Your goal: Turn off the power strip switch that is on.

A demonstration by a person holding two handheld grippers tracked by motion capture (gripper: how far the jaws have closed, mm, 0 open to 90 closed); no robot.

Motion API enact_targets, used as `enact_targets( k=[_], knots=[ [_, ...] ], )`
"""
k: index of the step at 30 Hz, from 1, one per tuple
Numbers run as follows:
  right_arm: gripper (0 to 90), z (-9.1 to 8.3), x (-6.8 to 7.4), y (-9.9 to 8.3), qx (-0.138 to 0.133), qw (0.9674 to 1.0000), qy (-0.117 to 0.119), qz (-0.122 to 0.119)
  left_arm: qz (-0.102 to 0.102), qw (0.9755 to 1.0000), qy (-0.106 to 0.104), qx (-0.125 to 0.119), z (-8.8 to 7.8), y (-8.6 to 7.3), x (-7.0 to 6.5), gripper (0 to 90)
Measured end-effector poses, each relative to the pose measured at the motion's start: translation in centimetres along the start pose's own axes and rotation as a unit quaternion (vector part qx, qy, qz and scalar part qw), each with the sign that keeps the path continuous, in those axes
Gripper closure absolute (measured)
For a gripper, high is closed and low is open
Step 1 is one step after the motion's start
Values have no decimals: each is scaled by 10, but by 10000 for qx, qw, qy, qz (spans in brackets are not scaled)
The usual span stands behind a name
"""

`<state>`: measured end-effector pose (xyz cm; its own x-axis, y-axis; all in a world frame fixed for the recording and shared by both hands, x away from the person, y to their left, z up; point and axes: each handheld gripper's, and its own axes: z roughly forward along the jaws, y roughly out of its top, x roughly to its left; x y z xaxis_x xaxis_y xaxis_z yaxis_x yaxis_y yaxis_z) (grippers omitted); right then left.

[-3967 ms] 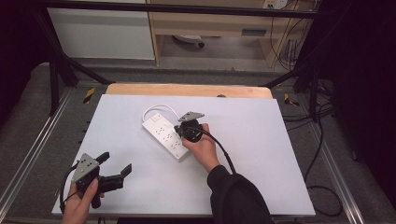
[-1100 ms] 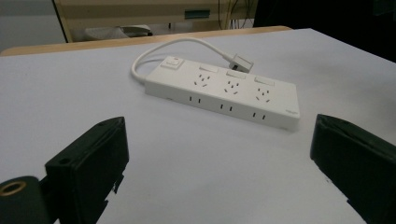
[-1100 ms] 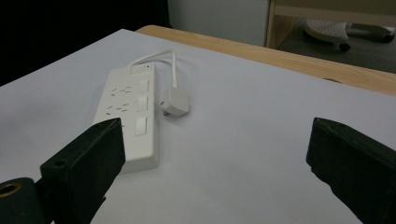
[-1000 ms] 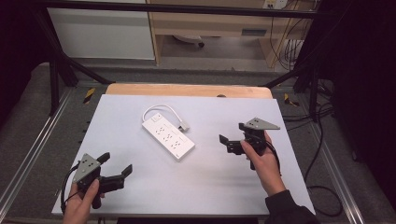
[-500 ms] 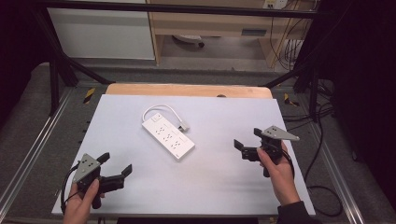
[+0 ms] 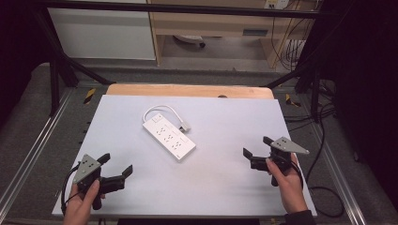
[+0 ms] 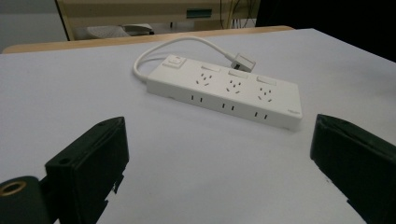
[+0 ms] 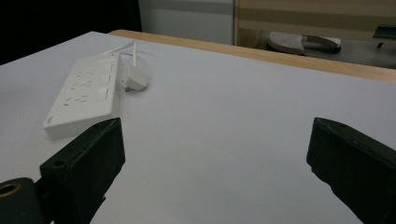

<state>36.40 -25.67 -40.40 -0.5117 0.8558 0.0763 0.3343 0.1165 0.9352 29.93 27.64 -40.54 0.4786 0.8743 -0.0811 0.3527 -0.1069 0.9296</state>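
Gaping wide, both claws empty, well apart from power strip (image 6: 169, 137).

We find no wording, brand, number or sign that can be read anywhere here. The white power strip (image 7: 224, 91) carries a small dark mark at the near corner of its long side, seen in the left gripper view, but it is too small for us to make out. The green-tinted panel (image 7: 203, 13) on the wooden cabinet behind the table is too blurred for us to read.
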Motion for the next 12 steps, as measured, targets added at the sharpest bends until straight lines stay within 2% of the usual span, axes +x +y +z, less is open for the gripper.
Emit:
enact_targets(
  k=[7, 11, 12],
  knots=[
    [48, 6, -3, -11, 143, 9999, -9, 86, -25, 10000, 2, -13, 0, 0, 0, 43],
    [50, 14, -4, -21, 320, 9993, -66, 163, -16, 10000, -10, -16, 0, 0, 0, 43],
    [49, 18, -5, -24, 512, 9984, -154, 156, -16, 10000, -10, -18, 0, 0, 0, 43]
  ],
)
